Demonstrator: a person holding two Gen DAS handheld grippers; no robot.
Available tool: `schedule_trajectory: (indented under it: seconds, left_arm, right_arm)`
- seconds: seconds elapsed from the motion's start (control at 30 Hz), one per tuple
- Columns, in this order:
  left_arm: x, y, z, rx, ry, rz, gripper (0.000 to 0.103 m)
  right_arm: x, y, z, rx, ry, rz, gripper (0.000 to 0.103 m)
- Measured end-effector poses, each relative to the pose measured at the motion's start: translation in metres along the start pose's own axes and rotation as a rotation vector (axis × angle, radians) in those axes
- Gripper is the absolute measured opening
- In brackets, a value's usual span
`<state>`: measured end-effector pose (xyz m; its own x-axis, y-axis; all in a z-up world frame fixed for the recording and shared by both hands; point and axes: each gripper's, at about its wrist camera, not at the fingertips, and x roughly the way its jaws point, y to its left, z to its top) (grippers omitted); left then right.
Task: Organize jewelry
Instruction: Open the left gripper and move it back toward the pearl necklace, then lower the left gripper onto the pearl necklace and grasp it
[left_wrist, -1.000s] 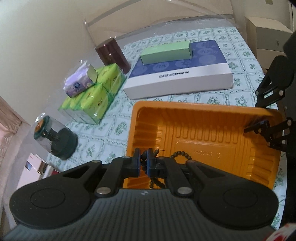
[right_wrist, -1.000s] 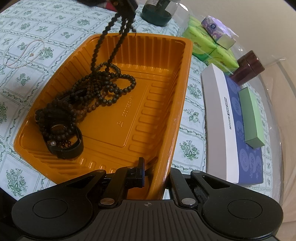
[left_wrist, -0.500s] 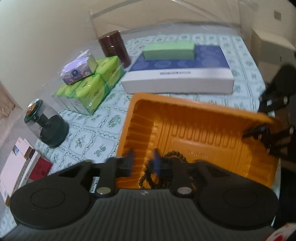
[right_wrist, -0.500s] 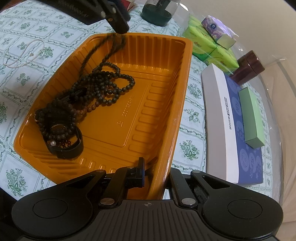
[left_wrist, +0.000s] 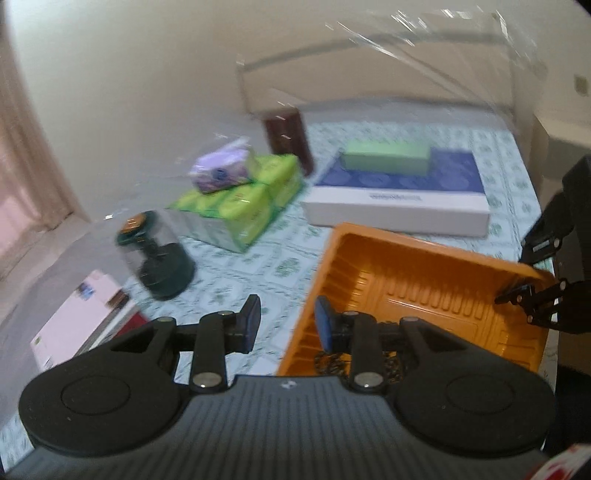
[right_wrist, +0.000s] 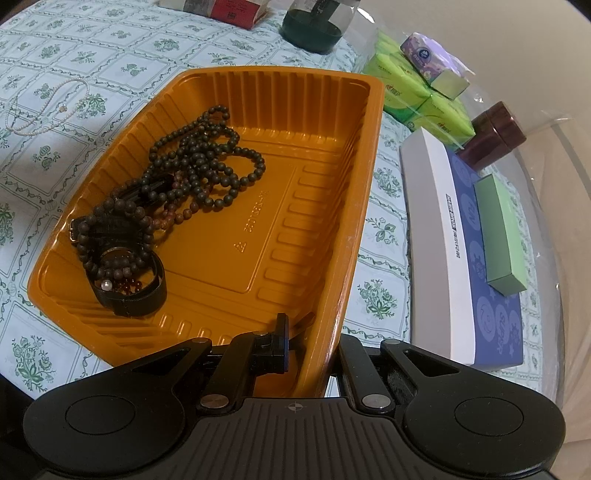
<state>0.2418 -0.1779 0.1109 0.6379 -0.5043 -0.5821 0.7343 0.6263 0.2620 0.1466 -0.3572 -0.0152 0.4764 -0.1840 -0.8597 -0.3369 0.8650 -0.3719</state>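
An orange tray holds a heap of dark bead necklaces, bead bracelets and a black band at its left end. My right gripper is shut on the tray's near rim. A thin pearl necklace lies on the tablecloth left of the tray. My left gripper is open and empty, above the tray's left edge; dark beads show under it. The right gripper also shows in the left wrist view at the tray's far corner.
A white and blue box with a green box on it lies right of the tray. Green tissue packs, a dark red jar, a glass dome on a dark base and books stand beyond.
My left gripper opened and let go of the dark bead necklace, which dropped into the tray. It then drew back and to the left. My right gripper has not moved.
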Motion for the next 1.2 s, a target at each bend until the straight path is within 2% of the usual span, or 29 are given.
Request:
schedule_trajectory:
  seconds: [0.23,0.37,0.53,0.63,0.87,0.97,1.2]
  left_arm:
    - [-0.055,0.055,-0.050,-0.184,-0.009,0.129,0.030]
    - [-0.083,0.080,-0.086,-0.313,-0.020,0.206,0.035]
    - [-0.101,0.088,-0.136,-0.422,0.025,0.311,0.035]
    - [-0.104,0.082,-0.169,-0.483,0.060,0.348,0.035]
    - [-0.106,0.063,-0.228,-0.602,0.112,0.386,0.035]
    - [-0.101,0.051,-0.238,-0.635,0.117,0.382,0.035]
    - [-0.078,0.031,-0.246,-0.629,0.124,0.359,0.035]
  right_arm:
    - [-0.001,0.001,-0.001,-0.001,-0.004,-0.002,0.006]
    - [-0.002,0.000,-0.001,0.003,-0.006,-0.001,0.006]
    - [-0.002,0.000,-0.001,0.004,-0.006,-0.001,0.006]
    - [-0.001,0.000,-0.001,0.007,-0.004,0.003,0.006]
    - [-0.002,0.000,-0.001,0.011,-0.005,0.003,0.006]
    - [-0.002,0.001,-0.001,0.013,-0.003,0.005,0.006]
    - [-0.002,0.000,0.000,0.014,-0.003,0.005,0.006]
